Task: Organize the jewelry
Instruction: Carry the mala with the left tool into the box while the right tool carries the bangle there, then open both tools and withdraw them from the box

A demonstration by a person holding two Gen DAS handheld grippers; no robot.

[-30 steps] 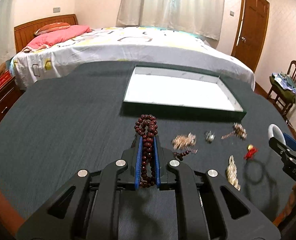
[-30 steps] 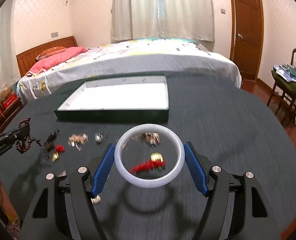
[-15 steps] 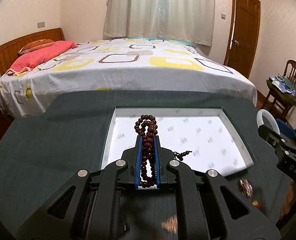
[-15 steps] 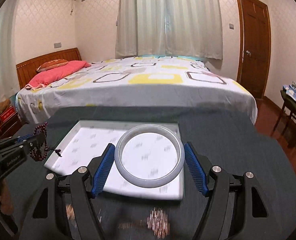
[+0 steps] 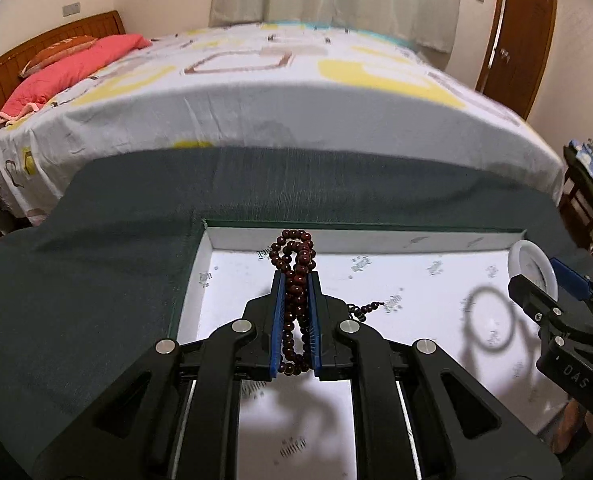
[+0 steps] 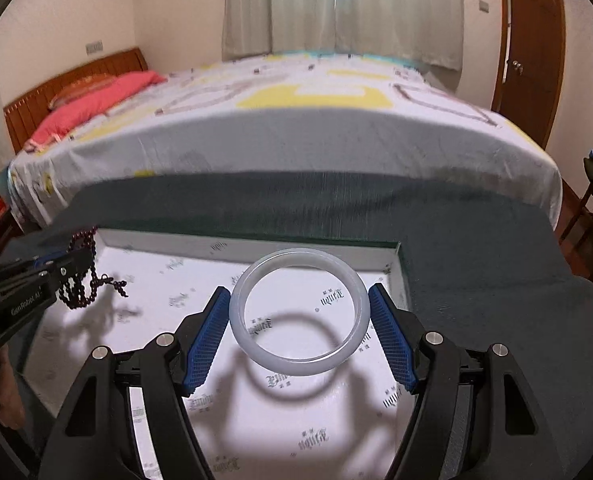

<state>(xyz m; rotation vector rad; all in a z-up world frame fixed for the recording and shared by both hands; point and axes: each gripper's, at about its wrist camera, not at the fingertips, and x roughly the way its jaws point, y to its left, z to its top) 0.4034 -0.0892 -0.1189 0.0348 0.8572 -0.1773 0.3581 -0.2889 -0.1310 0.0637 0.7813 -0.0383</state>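
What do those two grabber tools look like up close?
Both are chunky black plastic. The left tool and right tool each have two fingers lined with bright blue ridged pads and round silver bolts. White lettering is printed on their sides. No cables or sleeves show.

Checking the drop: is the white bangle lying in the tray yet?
No. The white bangle is clamped in the right gripper, above the tray, casting a shadow.

Both grippers now hang above the white-lined tray (image 6: 200, 240), whereas a second ago they were over the dark tabletop short of it. The loose jewelry on the cloth is out of both views. Shadows of the bead string (image 5: 295, 276) and bangle (image 6: 299, 312) now fall on the lining.
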